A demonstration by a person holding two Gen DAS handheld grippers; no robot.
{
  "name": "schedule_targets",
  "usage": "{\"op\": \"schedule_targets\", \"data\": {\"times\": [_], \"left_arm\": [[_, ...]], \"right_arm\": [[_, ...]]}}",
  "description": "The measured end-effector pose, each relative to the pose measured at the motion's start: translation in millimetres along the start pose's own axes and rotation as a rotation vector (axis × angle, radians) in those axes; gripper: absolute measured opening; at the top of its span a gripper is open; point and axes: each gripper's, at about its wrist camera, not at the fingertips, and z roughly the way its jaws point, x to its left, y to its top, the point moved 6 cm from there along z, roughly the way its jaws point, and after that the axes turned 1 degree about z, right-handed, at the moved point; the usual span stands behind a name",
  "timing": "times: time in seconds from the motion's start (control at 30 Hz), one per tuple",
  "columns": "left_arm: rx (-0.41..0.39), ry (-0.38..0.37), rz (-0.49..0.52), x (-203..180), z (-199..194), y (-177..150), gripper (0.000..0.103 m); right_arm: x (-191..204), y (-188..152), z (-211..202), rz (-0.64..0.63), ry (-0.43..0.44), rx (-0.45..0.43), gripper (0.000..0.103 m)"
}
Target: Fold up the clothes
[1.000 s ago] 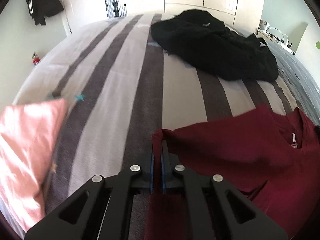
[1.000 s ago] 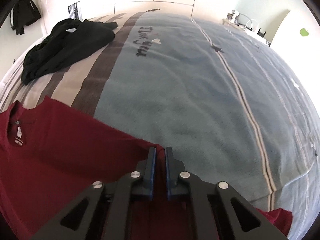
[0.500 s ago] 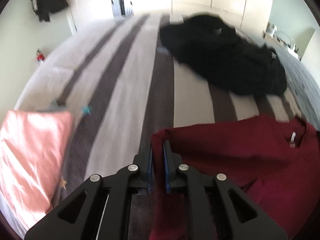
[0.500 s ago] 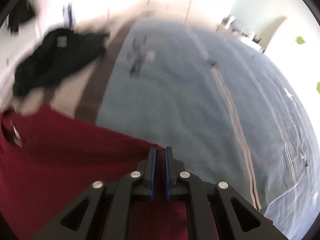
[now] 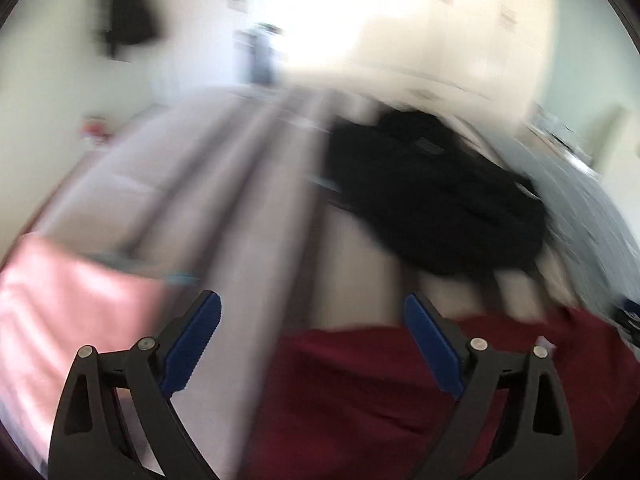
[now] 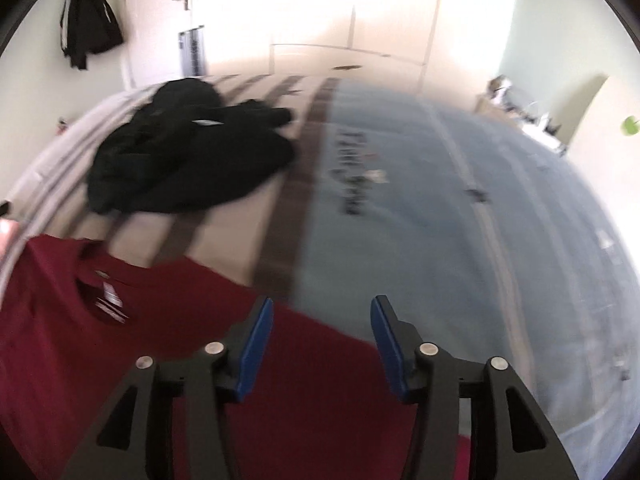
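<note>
A dark red T-shirt lies flat on the bed, its neck label up. My left gripper hovers over the shirt's left edge; its jaws are opening wide and nothing is pressed between the blue pads. My right gripper hangs above the shirt's right edge, jaws opening, the cloth lying loose beneath them. A folded pink garment rests at the bed's left side. A black garment lies crumpled farther back. The left wrist view is badly blurred.
The bed carries a grey striped cover on the left and a blue-grey blanket with writing on the right. White wardrobe doors stand behind. A dark jacket hangs on the wall.
Both grippers were shut on the red shirt's edges; they have let go, opened and lifted away. The shirt now lies loose on the bed.
</note>
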Motion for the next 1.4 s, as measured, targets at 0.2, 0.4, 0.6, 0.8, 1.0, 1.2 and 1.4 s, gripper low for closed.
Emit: {"op": "schedule_targets", "data": {"times": [0.2,0.4,0.6,0.8,1.0,1.2,1.4], "left_arm": [[0.081,-0.073,0.132,-73,34,-4,0.086],[0.184,-0.078,0.212,-94,65,-14,0.042],[0.155,-0.083,0.250,-99,66,-12,0.014],[0.041,-0.101,0.141,-86,46,15,0.007],[0.029,-0.084,0.053,-77,54,19,0.006],[0.092,-0.124,0.002,-78,70,6,0.013],[0.131,-0.148,0.098,-98,75,-11,0.039]], "right_arm": [[33,2,42,0.003,0.028,0.070,0.053],[46,3,59,-0.033,0.025,0.084,0.053],[66,0,68,-0.118,0.038,0.093,0.033],[58,19,62,-0.034,0.008,0.046,0.000],[46,36,65,0.054,0.044,0.034,0.000],[65,21,67,0.025,0.134,0.078,0.042],[80,14,82,-0.049,0.122,0.107,0.043]]}}
